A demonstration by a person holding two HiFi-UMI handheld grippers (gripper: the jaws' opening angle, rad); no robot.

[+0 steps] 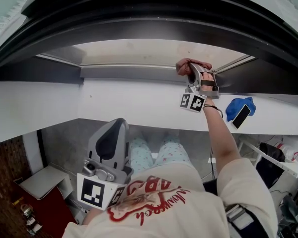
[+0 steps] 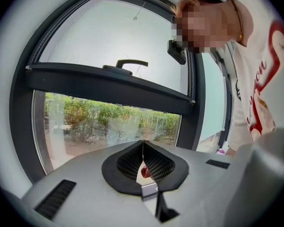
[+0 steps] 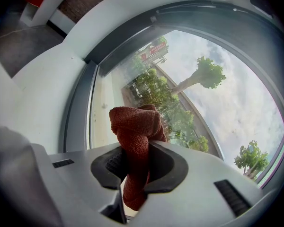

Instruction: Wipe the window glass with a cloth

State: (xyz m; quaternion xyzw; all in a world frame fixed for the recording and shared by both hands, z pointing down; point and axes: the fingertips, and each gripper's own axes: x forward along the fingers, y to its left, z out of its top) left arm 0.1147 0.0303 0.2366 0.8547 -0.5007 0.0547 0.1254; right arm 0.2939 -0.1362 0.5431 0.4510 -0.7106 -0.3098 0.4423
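One red cloth [image 3: 132, 126] fills the right claw [image 3: 135, 150]; left claw [image 2: 143, 148] closed.

Two grey plastic two-jaw grippers show in the head view: the left gripper [image 1: 118, 124] at lower left, the right gripper [image 1: 189, 69] right of centre. Each carries one black-and-white marker cube, so two: left cube [image 1: 97, 191], right cube [image 1: 192, 102]. There is one rust-red knitted cloth [image 3: 135, 131]. At the right of the white sill [image 1: 139, 103] lie one blue crumpled item [image 1: 234, 104] and one black flat rectangular slab [image 1: 241, 116]. The left gripper view shows one black lever window handle [image 2: 125, 63], upper centre. Two trees stand against the sky: tall tree [image 3: 206, 72], upper right; smaller tree [image 3: 251, 159], lower right.
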